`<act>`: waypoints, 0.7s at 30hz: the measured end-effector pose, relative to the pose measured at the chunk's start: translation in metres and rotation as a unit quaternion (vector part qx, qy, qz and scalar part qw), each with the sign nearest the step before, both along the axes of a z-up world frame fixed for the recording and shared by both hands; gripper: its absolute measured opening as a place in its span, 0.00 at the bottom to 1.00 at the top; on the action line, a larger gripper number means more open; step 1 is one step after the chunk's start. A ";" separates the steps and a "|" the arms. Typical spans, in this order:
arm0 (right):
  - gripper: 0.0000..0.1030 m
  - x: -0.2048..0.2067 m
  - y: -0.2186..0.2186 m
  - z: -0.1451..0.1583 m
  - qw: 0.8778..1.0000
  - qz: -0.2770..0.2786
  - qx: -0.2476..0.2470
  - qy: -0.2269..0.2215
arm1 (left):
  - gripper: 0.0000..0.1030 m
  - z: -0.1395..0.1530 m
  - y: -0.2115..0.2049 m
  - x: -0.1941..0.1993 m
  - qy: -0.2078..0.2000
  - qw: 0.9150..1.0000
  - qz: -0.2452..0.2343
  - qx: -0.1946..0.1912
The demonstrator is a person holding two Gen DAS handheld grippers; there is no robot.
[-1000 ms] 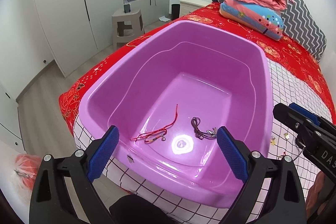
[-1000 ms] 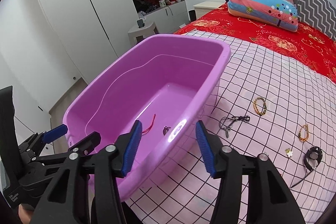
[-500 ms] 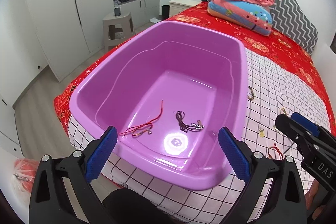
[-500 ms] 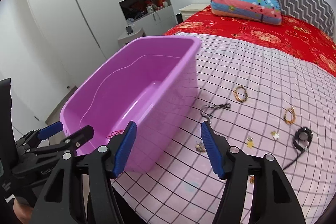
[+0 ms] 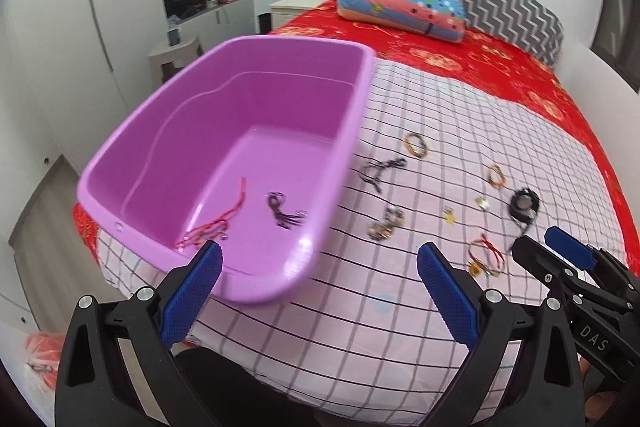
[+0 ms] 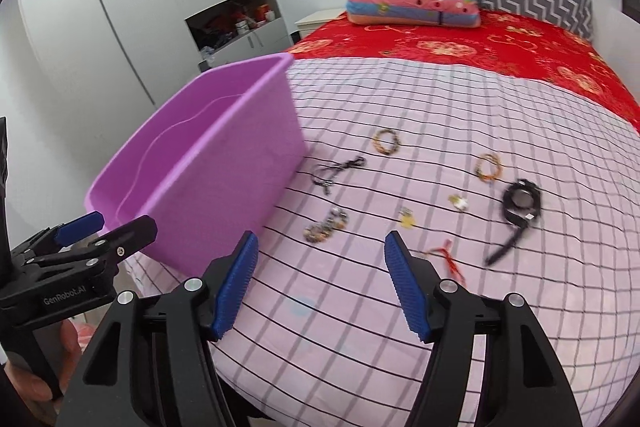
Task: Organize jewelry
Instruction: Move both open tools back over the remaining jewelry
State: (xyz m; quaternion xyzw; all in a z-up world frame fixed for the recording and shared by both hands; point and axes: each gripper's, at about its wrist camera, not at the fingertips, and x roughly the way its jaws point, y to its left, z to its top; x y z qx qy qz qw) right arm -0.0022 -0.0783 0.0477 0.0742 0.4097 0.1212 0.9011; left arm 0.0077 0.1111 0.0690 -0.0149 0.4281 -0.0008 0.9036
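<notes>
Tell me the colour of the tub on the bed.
The tub is purple, inside and out. It shows best in the left wrist view.

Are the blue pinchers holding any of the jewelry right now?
No. The left gripper and right gripper are both open and empty; the pieces lie on the bed or in the purple tub.
</notes>
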 end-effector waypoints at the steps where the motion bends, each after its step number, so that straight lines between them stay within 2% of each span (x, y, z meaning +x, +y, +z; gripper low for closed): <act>1: 0.61 -0.004 -0.007 -0.002 1.000 -0.005 -0.001 -0.001 | 0.93 -0.001 -0.006 -0.002 0.000 1.000 -0.007 0.001; 11: 0.61 -0.031 -0.058 -0.027 0.999 -0.050 -0.012 0.011 | 0.93 -0.026 -0.059 -0.012 0.010 0.998 -0.066 0.009; 21: 0.61 -0.026 -0.091 -0.067 0.996 -0.084 -0.003 0.031 | 0.93 -0.069 -0.080 0.004 0.043 0.997 -0.072 0.001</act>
